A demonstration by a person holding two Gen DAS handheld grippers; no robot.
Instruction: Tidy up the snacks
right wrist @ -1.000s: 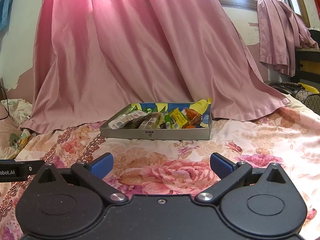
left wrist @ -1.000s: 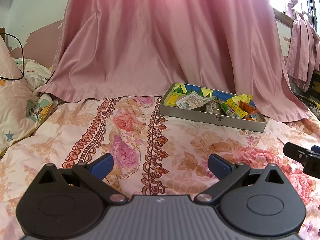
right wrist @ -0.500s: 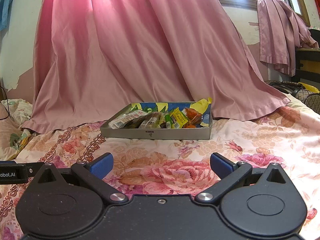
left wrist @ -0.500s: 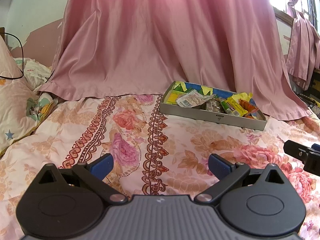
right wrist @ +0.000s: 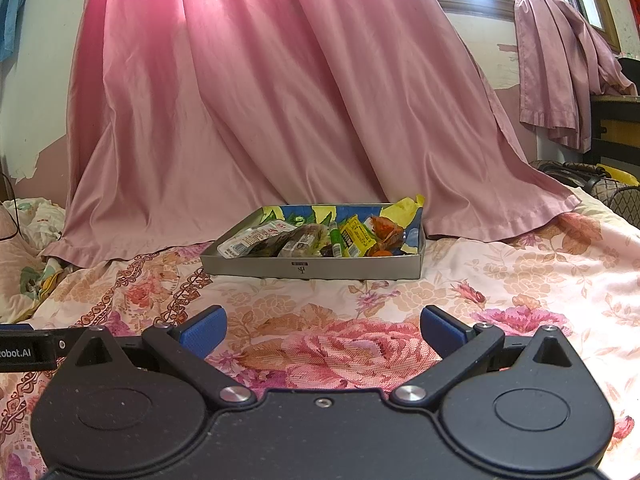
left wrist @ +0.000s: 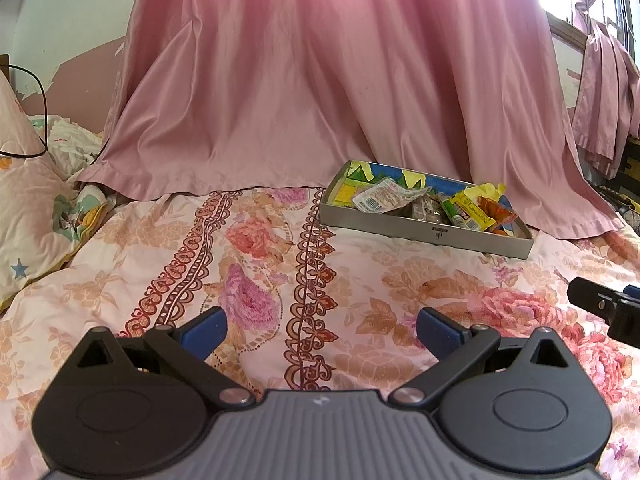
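Floral bedspread [left wrist: 360, 280]; snack tray [right wrist: 312, 268] unmoved; left gripper [left wrist: 320, 330], right gripper [right wrist: 322, 330] still spread wide, empty.

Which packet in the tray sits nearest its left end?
The white packet with the barcode label; the brown, green, yellow and orange ones lie farther right in the grey tray.

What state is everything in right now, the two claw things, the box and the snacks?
left gripper: open, empty, over the bedspread.
right gripper: open, empty, short of the box.
box: lidless, flat on the bedspread.
snack packets: jumbled inside the box.
curtain: draped onto the bed behind the box.
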